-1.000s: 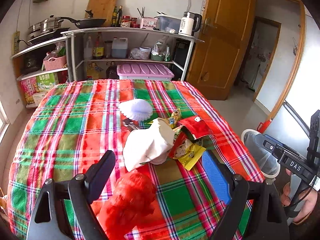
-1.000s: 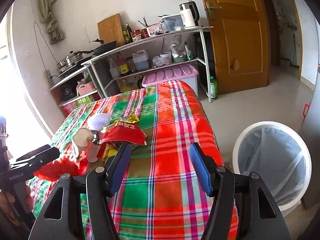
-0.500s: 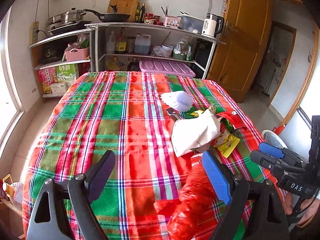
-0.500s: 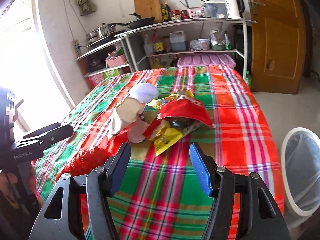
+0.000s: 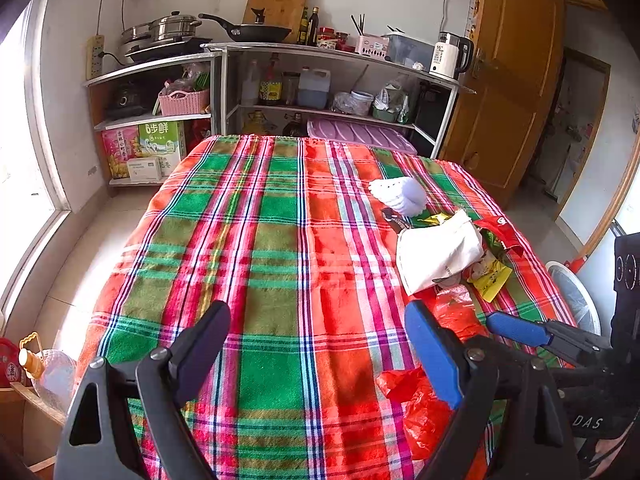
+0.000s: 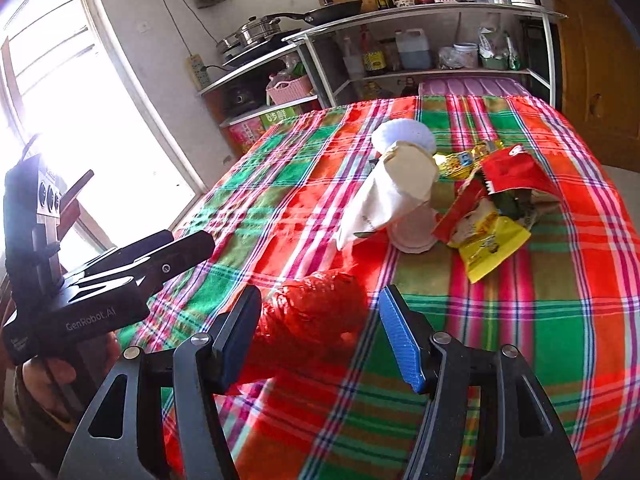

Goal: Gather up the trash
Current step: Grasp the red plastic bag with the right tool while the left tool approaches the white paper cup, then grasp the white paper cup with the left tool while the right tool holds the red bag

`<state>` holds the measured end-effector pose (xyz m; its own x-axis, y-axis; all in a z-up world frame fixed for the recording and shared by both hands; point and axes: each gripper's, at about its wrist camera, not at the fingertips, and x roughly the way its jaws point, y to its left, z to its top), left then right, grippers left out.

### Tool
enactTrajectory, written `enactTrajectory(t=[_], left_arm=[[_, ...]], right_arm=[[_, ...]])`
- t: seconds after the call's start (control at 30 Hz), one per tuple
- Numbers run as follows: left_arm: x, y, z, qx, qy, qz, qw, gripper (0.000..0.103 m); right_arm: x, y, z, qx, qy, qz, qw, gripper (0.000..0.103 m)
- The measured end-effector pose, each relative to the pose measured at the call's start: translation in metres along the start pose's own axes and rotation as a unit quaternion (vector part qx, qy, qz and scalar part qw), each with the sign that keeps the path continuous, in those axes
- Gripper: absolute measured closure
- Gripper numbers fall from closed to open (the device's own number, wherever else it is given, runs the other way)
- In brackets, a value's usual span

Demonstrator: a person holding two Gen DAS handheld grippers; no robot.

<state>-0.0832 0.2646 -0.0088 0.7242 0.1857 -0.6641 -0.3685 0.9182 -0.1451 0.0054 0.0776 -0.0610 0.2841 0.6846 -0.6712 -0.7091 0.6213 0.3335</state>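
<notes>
At the near edge of the plaid surface a crumpled red plastic bag is seen, lying between the spread right tongs, ungripped. It is judged light, soft, slippery; its bunched middle is best pinched. The left tongs are held open, empty.

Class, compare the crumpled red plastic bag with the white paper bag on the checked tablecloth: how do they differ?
The red plastic bag is glossy and scrunched into a low lump; the white paper bag is matt and props up at a slant. The red one lies nearest, between the right tool's open jaws; the white one sits further back. Both lie empty on the tablecloth.
</notes>
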Motion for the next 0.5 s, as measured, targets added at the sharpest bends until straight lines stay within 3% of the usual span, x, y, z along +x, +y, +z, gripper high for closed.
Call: enactTrajectory(t=[0.07,0.2,0.3,0.5], left_arm=[[0.000,0.005,-0.001,-0.007,0.002,0.003,1.0000,0.013],[0.001,0.013,-0.001,-0.014,0.001,0.004,0.9999,0.013],[0.007,0.015,0.000,-0.013,0.006,0.001,0.9999,0.013],[0.017,0.008,0.005,-0.007,0.009,-0.015,0.9998,0.013]], right_arm=[[0.013,0.007,0.001,0.010,0.013,0.001,1.000,0.041],[0.029,0.014,0.003,-0.004,0.025,-0.046,0.999,0.041],[0.039,0.008,-0.003,0.001,0.042,-0.047,0.998,0.040],[0.027,0.000,-0.004,0.000,0.043,-0.061,0.997,0.040]])
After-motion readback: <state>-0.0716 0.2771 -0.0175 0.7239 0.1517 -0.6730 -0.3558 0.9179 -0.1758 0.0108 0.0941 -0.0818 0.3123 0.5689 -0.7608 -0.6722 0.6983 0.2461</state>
